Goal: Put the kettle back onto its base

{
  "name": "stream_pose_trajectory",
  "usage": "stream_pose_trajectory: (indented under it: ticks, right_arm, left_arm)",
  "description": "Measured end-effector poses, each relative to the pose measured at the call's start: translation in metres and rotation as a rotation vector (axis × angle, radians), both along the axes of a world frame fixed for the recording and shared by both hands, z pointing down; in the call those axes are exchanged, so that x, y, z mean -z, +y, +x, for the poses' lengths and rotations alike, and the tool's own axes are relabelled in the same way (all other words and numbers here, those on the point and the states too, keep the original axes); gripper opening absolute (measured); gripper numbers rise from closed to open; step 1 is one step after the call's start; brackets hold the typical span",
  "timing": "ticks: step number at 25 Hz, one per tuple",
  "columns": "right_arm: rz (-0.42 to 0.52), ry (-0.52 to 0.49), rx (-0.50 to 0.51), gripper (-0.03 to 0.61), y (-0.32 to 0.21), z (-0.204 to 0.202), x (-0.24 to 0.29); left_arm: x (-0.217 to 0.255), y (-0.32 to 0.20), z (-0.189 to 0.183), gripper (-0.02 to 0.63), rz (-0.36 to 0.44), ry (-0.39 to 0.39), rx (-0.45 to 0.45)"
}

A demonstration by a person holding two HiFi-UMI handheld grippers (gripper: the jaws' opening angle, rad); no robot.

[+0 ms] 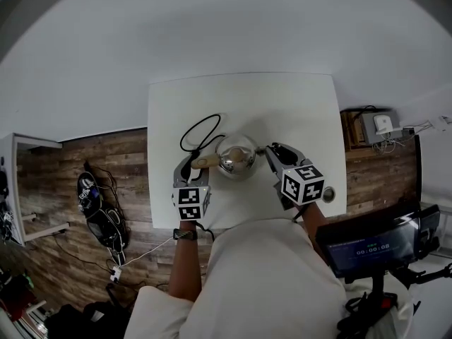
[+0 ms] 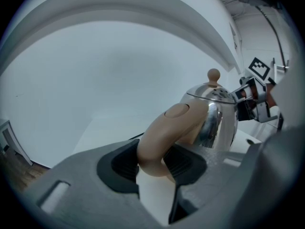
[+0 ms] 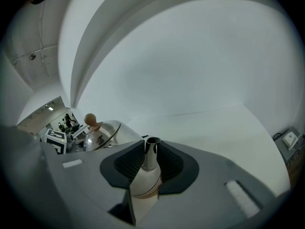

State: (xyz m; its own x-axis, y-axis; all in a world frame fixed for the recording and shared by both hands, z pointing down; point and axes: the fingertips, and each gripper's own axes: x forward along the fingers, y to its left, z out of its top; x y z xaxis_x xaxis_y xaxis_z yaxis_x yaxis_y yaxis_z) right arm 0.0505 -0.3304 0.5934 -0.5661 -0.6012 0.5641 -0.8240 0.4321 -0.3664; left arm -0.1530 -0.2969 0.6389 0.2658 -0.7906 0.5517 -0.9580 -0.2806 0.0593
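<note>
A shiny steel kettle (image 1: 236, 155) with a tan knob (image 2: 213, 74) on its lid stands in the middle of the white table (image 1: 282, 104). My left gripper (image 1: 196, 162) is shut on its tan handle (image 2: 167, 132), which fills the gap between the black pads (image 2: 121, 163). On the other side my right gripper (image 1: 270, 150) is shut on the steel spout (image 3: 151, 154). The spout's mouth sticks up between the pads (image 3: 128, 163). A black cord (image 1: 198, 129) loops on the table and runs in under the kettle. I cannot make out the base below the kettle.
The table's front edge is just below both grippers, with a round grommet (image 1: 329, 193) at its right corner. Off the table to the right are a low shelf with a white box (image 1: 381, 124) and a screen (image 1: 371, 246). Bags (image 1: 95, 203) lie on the wooden floor at left.
</note>
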Motion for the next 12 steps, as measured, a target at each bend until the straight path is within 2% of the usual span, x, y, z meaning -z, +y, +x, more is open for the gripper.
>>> stream_pose_trajectory:
  ticks: [7,12]
  right_arm:
    - [0.001,0.053,0.017,0.092,0.000,-0.001,-0.009]
    - [0.000,0.076,-0.002,0.097,-0.004,0.004,-0.011]
  left_arm:
    - [-0.010,-0.003,-0.006,0.163,-0.028,0.007,0.061]
    - [-0.015,-0.005,-0.011,0.170,-0.048,0.051,0.089]
